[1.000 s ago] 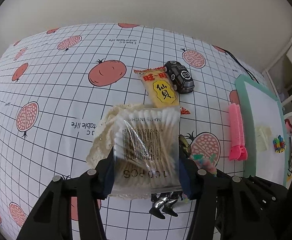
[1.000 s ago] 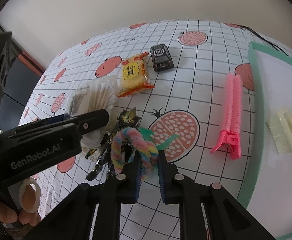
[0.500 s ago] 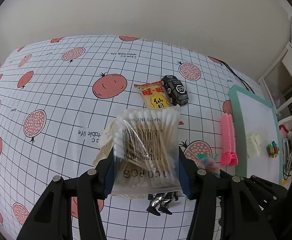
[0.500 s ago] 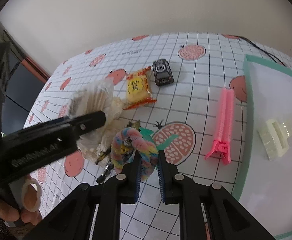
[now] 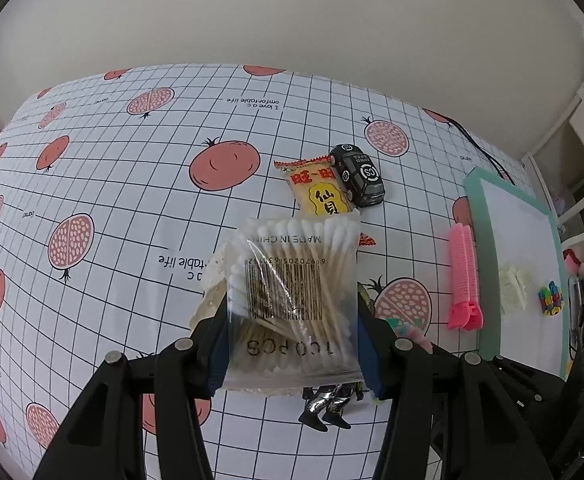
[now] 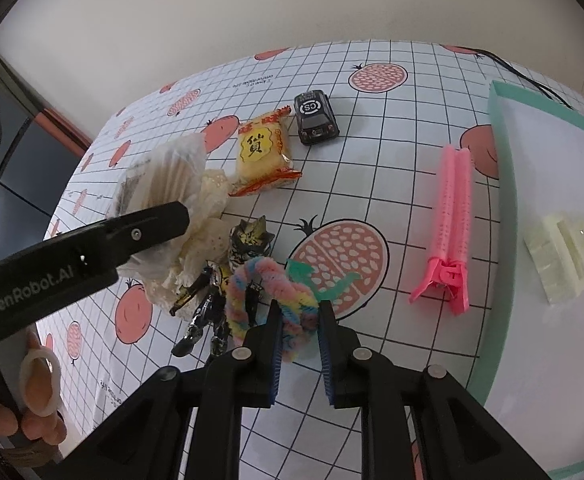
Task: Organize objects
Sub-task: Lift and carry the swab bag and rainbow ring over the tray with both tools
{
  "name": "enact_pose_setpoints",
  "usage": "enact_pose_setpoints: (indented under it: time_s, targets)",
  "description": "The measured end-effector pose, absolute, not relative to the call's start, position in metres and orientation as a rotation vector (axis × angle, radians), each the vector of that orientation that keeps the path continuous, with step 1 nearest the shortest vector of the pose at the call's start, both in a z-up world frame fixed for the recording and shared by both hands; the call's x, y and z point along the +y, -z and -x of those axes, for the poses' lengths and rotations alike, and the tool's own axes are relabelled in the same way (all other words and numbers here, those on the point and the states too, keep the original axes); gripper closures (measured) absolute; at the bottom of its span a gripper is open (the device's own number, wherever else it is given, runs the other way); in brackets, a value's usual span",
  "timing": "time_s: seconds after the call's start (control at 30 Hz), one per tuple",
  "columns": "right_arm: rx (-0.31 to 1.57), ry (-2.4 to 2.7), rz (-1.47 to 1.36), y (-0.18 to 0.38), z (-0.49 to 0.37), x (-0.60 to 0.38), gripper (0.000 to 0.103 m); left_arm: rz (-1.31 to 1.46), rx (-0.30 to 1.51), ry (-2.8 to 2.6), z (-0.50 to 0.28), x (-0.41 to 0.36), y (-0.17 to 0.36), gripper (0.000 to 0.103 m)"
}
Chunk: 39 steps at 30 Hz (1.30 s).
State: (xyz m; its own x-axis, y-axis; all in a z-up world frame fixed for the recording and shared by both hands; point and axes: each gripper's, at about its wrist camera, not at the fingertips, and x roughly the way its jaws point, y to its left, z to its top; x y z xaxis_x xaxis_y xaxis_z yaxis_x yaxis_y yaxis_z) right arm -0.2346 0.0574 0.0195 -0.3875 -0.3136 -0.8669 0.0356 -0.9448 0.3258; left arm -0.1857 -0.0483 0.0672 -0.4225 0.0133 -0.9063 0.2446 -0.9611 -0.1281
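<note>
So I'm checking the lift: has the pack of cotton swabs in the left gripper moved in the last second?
Yes. The cotton swab pack has risen off the tablecloth and away from the action figure, clamped in the left gripper.

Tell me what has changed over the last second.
Both grippers rose from the table, still gripping: the left gripper lifted the clear bag of cotton swabs, the right gripper the pastel fuzzy ring. The black toy car, yellow snack packet and pink hair clip stayed put.
</note>
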Motion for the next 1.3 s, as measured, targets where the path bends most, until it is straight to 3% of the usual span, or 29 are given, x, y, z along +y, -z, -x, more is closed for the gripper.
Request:
enact_pose_setpoints:
  time_s: [0.73, 1.3]
  targets:
    - [-0.435, 2.553, -1.465, -0.054, 0.231, 0.076, 0.087, -1.546, 0.361, 2.541, 0.183, -0.046, -0.086, 0.048]
    - [-0.578, 2.939, -1.445, -0.091, 0.195, 0.196, 0.087, -1.448, 0.262, 2.731, 0.191, 0.02, -0.122, 0.048]
